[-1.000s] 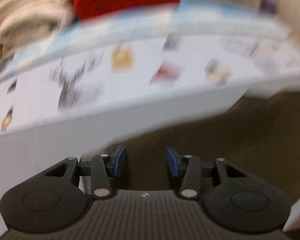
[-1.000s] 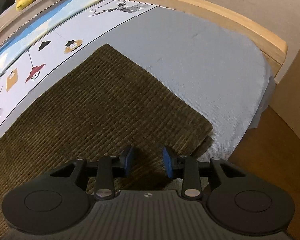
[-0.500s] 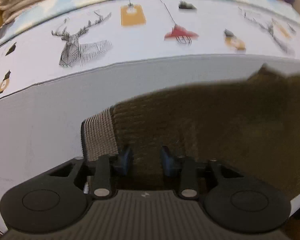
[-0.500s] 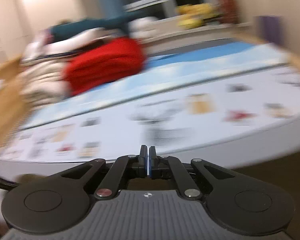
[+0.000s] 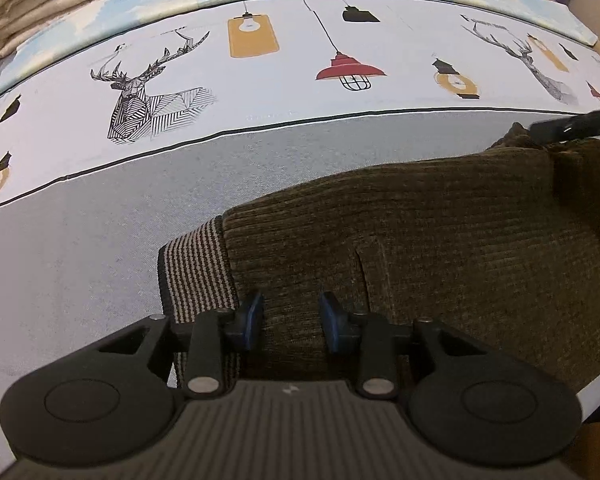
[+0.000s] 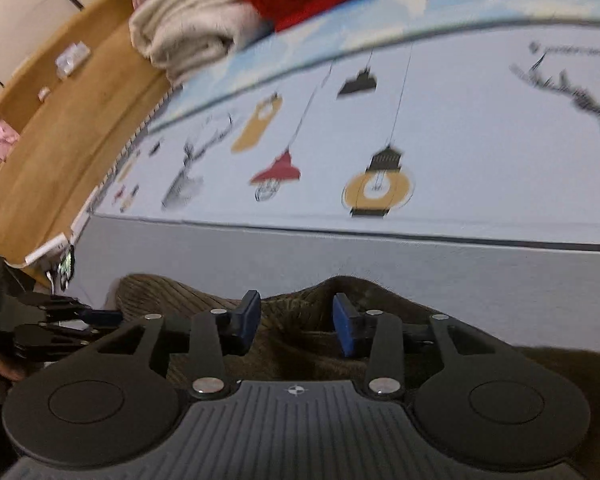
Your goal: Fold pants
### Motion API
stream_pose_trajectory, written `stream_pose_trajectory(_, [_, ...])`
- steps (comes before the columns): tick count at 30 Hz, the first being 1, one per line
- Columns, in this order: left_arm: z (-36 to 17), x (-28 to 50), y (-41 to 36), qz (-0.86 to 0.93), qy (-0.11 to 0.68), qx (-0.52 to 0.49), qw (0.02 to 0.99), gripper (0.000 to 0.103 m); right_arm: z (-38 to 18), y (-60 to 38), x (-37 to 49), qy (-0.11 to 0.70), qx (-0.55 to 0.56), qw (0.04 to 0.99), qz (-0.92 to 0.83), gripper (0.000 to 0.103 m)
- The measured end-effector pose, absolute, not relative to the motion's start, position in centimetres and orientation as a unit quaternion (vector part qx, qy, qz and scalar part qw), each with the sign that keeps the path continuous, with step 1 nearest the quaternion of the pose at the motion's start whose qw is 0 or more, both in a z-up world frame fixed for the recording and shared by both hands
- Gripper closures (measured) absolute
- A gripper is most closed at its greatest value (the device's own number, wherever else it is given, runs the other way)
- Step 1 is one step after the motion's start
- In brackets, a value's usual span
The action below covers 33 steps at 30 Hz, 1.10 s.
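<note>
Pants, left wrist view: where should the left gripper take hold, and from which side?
Probably the near edge of the pants just beside the striped waistband. The left gripper already hangs open over that spot; the fabric lies flat on the bed, so pinching the edge from the near side looks easiest.

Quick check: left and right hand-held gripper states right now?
Left hand-held gripper: open, over the brown pants near the striped waistband.
Right hand-held gripper: open, holding nothing.

The left claw [image 5: 291, 322] hangs with its jaws apart over the brown corduroy pants [image 5: 440, 240], beside the striped waistband [image 5: 196, 268]. The pants lie on the bed [image 5: 80, 240].
</note>
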State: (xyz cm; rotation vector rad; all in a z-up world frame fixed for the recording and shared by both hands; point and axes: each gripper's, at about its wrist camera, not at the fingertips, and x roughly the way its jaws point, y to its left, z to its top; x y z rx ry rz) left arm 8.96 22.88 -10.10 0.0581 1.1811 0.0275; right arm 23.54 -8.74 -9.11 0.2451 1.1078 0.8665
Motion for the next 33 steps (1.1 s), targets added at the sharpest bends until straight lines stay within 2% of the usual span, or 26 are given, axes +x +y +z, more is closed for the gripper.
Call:
stream_pose_trajectory(4, [-10.1,8.9,23.2,0.005,0.556,0.025,0.831,0.067,-10.4,-7.9,23.4,0.517,0.059,0.751,0.407,0.06])
stream_pose_trajectory(6, [-10.2,8.8,23.4,0.001,0.556,0.023,0.831,0.067,-9.9,-7.6,23.6,0.512,0.048,0.746,0.424,0.081])
stream_pose_trajectory(7, [-10.2,8.8,23.5,-0.001,0.556,0.022,0.831,0.067,-9.6,-7.4,23.7,0.507,0.043,0.742,0.436,0.087])
stream_pose_trajectory(10, [-10.1,8.9,23.7,-0.003,0.557,0.019,0.831,0.067,-8.3,-7.5,24.4,0.474,0.046,0.761,0.441,0.091])
stream_pose_trajectory(12, [-10.2,8.9,23.6,-0.003,0.557,0.021,0.83,0.067,-8.4,-7.4,25.0,0.468,0.063,0.772,0.426,0.091])
stream_pose_trajectory(15, [-10.1,8.9,23.5,-0.004,0.557,0.026,0.83,0.067,-9.8,-5.7,24.1,0.46,-0.005,0.793,0.399,0.089])
stream_pose_trajectory(16, [-10.0,8.8,23.5,-0.004,0.557,0.025,0.83,0.067,-10.0,-5.1,23.5,0.448,-0.04,0.807,0.383,0.083])
stream_pose_trajectory(17, [-10.0,8.8,23.5,-0.005,0.558,0.025,0.83,0.067,-9.9,-4.9,23.1,0.43,-0.062,0.822,0.368,0.073])
stream_pose_trajectory(18, [-9.9,8.7,23.5,-0.005,0.558,0.024,0.83,0.067,-9.5,-4.9,23.0,0.418,-0.077,0.836,0.348,0.072])
stream_pose_trajectory(22, [-9.5,8.6,24.0,-0.008,0.558,0.006,0.83,0.067,-6.9,-7.6,23.2,0.368,-0.07,0.893,0.249,0.073])
stream_pose_trajectory(26, [-8.1,8.3,24.5,-0.012,0.536,-0.023,0.844,0.066,-4.8,-10.3,21.9,0.376,0.037,0.845,0.378,0.074])
stream_pose_trajectory(29, [-7.2,8.2,24.2,-0.023,0.519,-0.04,0.854,0.066,-6.1,-8.8,19.6,0.404,-0.019,0.796,0.449,0.076])
stream_pose_trajectory(31, [-7.0,8.3,23.8,-0.029,0.511,-0.043,0.858,0.066,-8.9,-7.9,19.4,0.443,-0.076,0.79,0.416,0.077])
stream_pose_trajectory(33, [-6.8,8.4,23.3,-0.033,0.504,-0.037,0.862,0.066,-10.0,-8.4,19.5,0.435,-0.084,0.799,0.406,0.08])
